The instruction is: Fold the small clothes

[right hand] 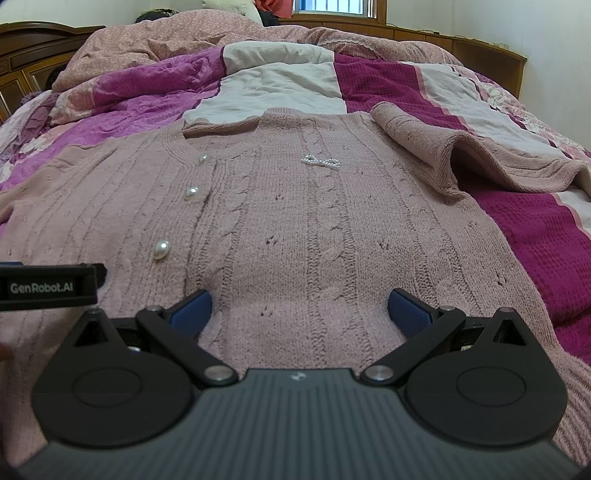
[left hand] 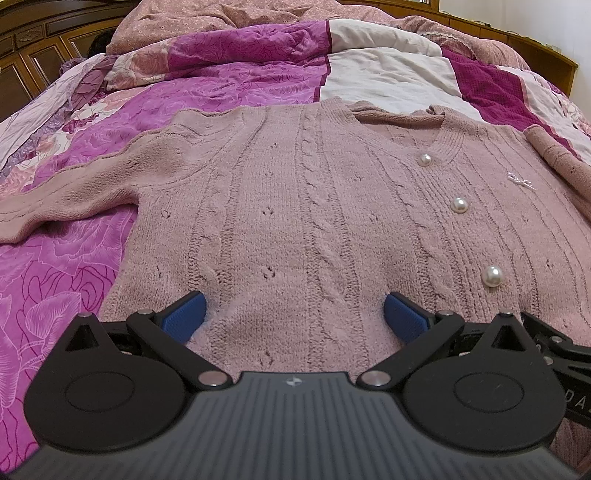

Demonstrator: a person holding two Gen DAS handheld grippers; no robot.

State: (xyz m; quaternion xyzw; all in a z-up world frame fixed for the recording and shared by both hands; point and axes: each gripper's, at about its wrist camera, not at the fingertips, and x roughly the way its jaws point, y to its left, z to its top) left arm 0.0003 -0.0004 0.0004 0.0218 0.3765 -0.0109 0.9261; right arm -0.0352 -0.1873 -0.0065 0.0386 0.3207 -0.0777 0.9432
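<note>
Bed (left hand: pixel 391 79) fills the room ahead, covered by a patchwork quilt (left hand: pixel 236 74) in magenta, pink floral and cream panels, rumpled toward the far end; dark carved wooden headboard (left hand: pixel 33 48) on the left, a window (right hand: pixel 332 7) just visible at the far wall. Pink cable-knit cardigan (left hand: pixel 295 206) lies flat, front side up, on the near part of the quilt, neckline pointing away. Its left-side sleeve (left hand: pixel 74 192) stretches outward over the magenta floral panel; the other sleeve (right hand: pixel 461 155) is loosely bunched and raised in a fold at the cardigan's right shoulder, over the dark magenta waffle panel. Left hand-held gripper (left hand: pixel 295 317) sits low over the hem region on the cardigan's left half, blue-padded fingers (left hand: pixel 184 314) spread wide with knit between them, nothing pinched. Right hand-held gripper (right hand: pixel 299 314) sits likewise over the right half of the hem, fingers (right hand: pixel 410 312) spread wide apart, gripping nothing; whether the pads touch the knit, cannot tell. The two tools are side by side. Three pearl buttons (left hand: pixel 459 205) run down the placket. A small beaded bow (right hand: pixel 320 161) is fixed on the chest to the right of the placket.
</note>
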